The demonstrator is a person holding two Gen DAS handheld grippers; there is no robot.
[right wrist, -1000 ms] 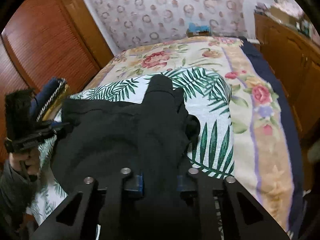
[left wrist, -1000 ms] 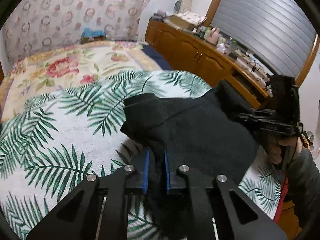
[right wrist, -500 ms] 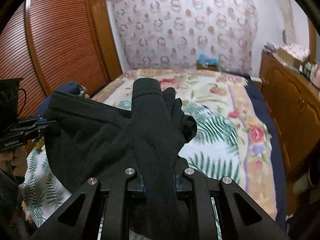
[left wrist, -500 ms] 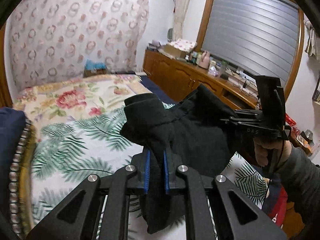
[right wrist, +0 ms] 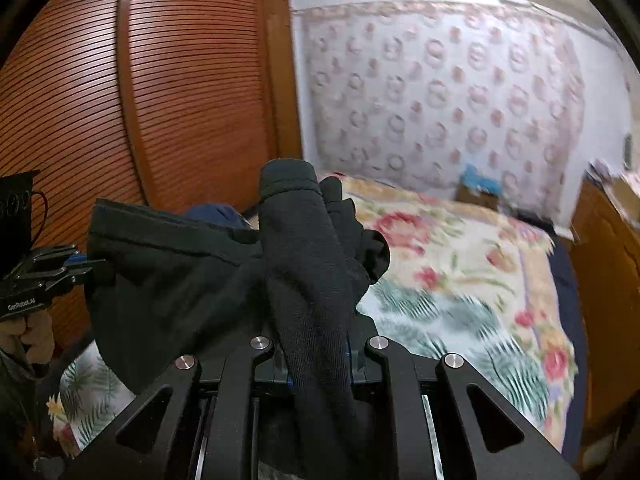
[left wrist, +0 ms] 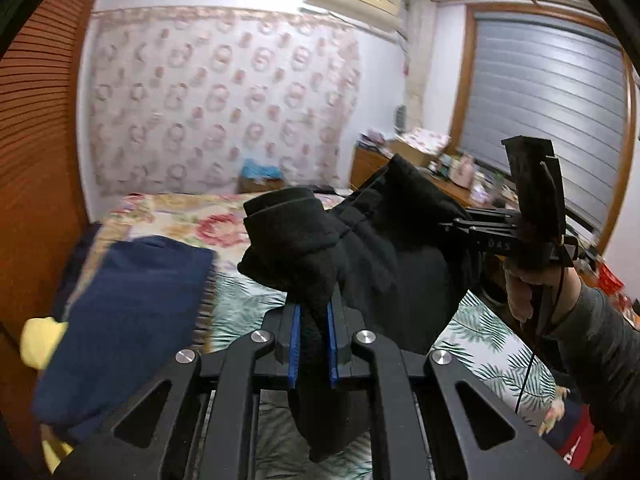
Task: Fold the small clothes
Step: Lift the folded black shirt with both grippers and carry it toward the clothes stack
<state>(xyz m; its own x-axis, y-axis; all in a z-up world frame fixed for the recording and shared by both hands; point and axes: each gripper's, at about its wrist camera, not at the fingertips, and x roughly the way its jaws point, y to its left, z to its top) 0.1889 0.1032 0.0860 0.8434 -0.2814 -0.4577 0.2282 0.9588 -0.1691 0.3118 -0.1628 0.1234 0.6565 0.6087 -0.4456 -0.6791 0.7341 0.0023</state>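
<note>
While both grippers were raised above the bed [left wrist: 500, 344], a black garment [left wrist: 384, 256] hung stretched between them, clear of the bedding. The left gripper [left wrist: 313, 344] was clenched on one bunched edge of it: the dark cloth ran down between the blue pads [left wrist: 296, 344], and a thick rolled cuff stood up just beyond the fingertips. The right gripper [right wrist: 320, 360] was likewise clamped on the opposite edge, with a rolled cuff rising over its fingers and the cloth filling the gap between them.

Seen from the left wrist camera, the right gripper appeared at the right, gripped by a hand [left wrist: 524, 292] in a grey sleeve [left wrist: 600, 344], its tips buried in the far corner of the cloth. Seen from the right wrist camera, the left gripper [right wrist: 86, 266] showed at the left edge, biting the garment's hem.

Below the hanging cloth lay a palm-leaf sheet [right wrist: 432, 320] spread over a floral bedspread [right wrist: 460, 236]. A folded navy item [left wrist: 132, 320] sat at the left of the bed, with something yellow [left wrist: 40, 340] beside it. At the far end stood a patterned wall covering [right wrist: 440, 92]. A slatted wooden wardrobe [right wrist: 120, 80] stood along the left, and a wooden cabinet [right wrist: 604, 280] along the right beneath a shuttered window [left wrist: 548, 116]. The background was blurred.
</note>
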